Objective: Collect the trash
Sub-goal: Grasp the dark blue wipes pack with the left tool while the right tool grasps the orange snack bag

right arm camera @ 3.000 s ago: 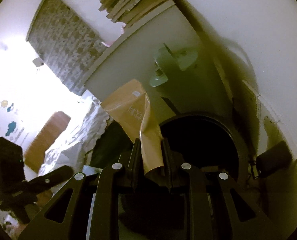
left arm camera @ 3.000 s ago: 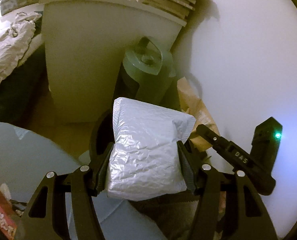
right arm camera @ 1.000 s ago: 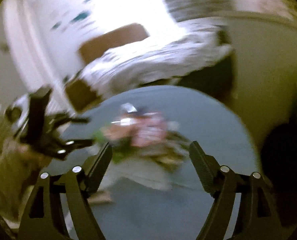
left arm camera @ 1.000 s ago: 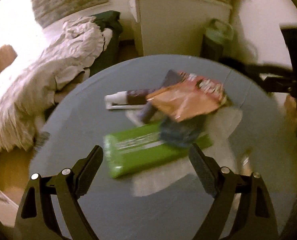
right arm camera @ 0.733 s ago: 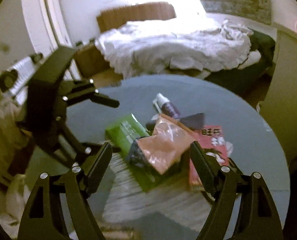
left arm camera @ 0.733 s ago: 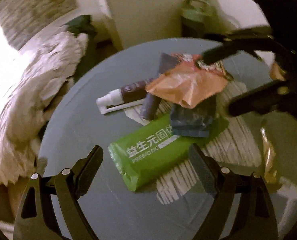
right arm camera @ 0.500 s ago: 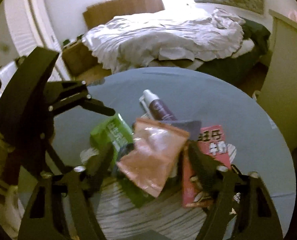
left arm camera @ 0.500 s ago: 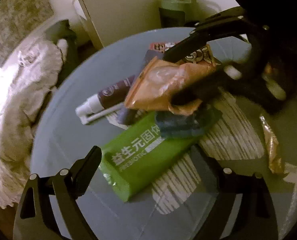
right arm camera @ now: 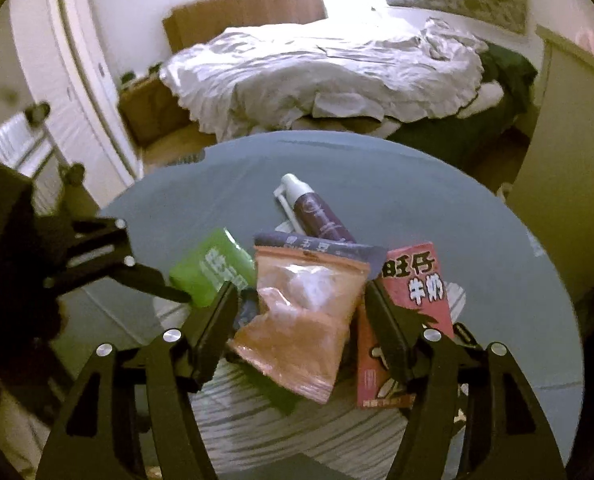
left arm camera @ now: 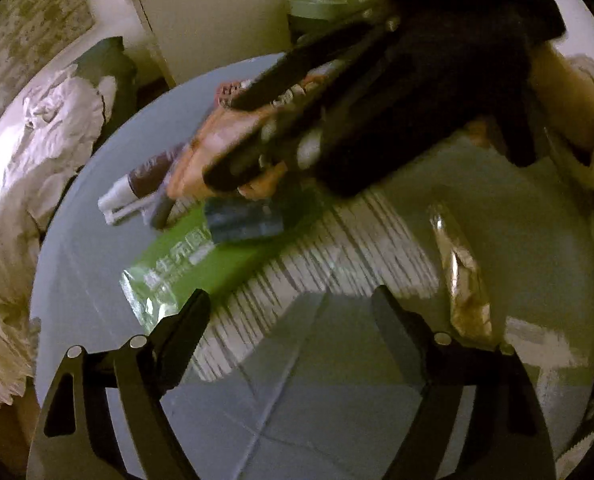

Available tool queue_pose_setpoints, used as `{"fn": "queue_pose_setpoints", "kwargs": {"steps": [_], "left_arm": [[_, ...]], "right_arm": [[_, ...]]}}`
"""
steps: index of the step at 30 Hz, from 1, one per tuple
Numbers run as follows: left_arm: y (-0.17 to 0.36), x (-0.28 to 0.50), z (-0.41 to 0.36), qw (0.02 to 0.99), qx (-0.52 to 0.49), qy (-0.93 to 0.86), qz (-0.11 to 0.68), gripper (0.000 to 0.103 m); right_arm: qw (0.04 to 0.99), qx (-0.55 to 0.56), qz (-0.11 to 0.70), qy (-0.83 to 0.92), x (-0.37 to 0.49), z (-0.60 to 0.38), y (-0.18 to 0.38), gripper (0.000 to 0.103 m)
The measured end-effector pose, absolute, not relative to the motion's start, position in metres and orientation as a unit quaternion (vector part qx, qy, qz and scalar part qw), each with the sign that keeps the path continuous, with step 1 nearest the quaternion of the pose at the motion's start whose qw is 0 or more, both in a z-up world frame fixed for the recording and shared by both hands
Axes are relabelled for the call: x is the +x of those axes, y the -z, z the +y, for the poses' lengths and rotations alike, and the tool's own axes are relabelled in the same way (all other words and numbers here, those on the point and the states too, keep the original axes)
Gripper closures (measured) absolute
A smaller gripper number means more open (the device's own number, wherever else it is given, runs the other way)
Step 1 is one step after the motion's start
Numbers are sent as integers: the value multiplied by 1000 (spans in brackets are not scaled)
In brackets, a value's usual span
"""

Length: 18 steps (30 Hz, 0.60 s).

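A round grey surface is carrying a small heap of trash, with an unmade bed lying beyond it. The right claw is reaching into the heap and its 2 fingers are flanking an orange pouch — the pads are sitting at the pouch's edges, and the pouch is looking pinched and lifted at its near end, so the claw is gripping it at about half spread. A red carton is lying just right of that pouch, a green packet just left, and a purple tube behind, pointing toward the bed. A dark blue packet is resting on the green one. The left claw is hovering low over the near part of the surface with its jaws closing from a wide spread — nothing is between them, though its left finger is sitting just over the green packet's corner. A striped sheet is lying under the heap, and a gold wrapper is lying apart near the right edge.
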<state>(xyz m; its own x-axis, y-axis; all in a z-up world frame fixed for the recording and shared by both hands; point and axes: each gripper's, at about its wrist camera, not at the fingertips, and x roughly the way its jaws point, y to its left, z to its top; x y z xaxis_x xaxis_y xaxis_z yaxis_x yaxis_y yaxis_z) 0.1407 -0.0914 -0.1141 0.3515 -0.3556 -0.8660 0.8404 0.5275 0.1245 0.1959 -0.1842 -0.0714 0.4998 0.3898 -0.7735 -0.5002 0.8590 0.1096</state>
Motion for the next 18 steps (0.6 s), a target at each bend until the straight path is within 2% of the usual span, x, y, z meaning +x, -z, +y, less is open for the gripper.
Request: {"fn": "queue_pose_setpoints", "kwargs": {"steps": [3,6,11,18], "left_arm": [[102,162,-84,803,285,349,391,20],[96,185,-75,812,259,346,392,20],[116,183,-90,777,315,368,403,19],[101,171,-109,788,262,395,394,18]], "right_arm": [[864,-69,430,-253,195,-185,72,61],[868,-26,423,-258,188,-204,66,62],[878,104,388,-260,167,-267,47,62],[880,155,385,-231,139,-313,51,61]]}}
